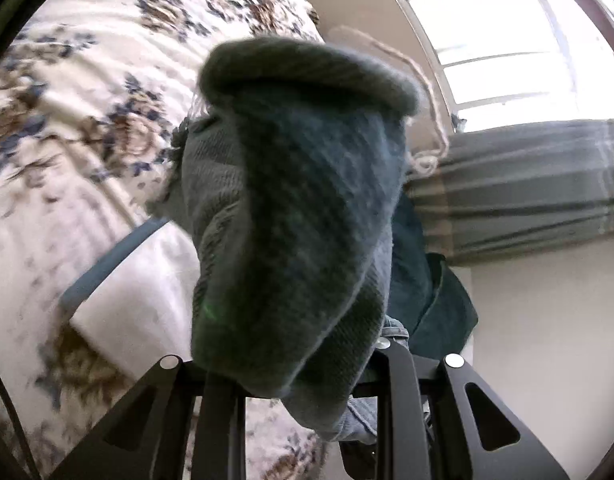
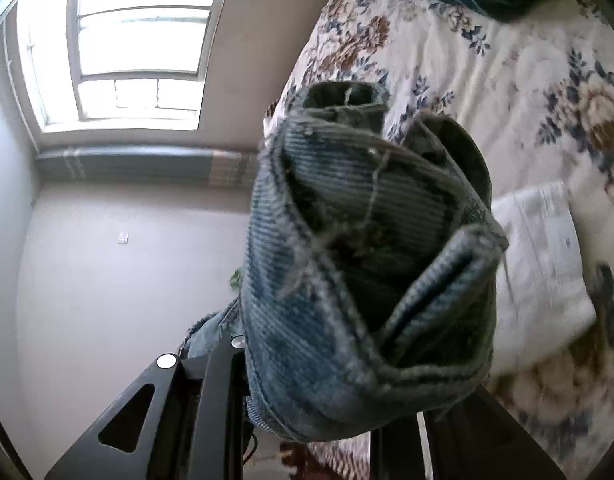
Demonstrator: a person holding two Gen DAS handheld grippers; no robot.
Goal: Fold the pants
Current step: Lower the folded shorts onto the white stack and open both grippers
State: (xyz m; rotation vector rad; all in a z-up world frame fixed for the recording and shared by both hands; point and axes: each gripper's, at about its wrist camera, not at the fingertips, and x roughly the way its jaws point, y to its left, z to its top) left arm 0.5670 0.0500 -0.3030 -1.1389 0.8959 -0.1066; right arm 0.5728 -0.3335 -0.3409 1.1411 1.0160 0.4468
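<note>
Close wrist views, shared bed (image 1: 87, 128)

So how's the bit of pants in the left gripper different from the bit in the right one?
The left gripper holds a smooth, rounded bunch of pants with no raw edge showing. The right gripper holds a frayed, seamed edge that gapes open. Both are blue denim, raised above the floral bedspread.

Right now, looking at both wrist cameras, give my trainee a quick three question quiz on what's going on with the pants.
1. True or false: the left gripper holds bunched fabric of the pants.
2. What does the right gripper hold? A) white towel B) frayed denim hem C) teal cloth
3. What pattern covers the bedspread?

Key: 1 true; 2 B; 3 floral.
</note>
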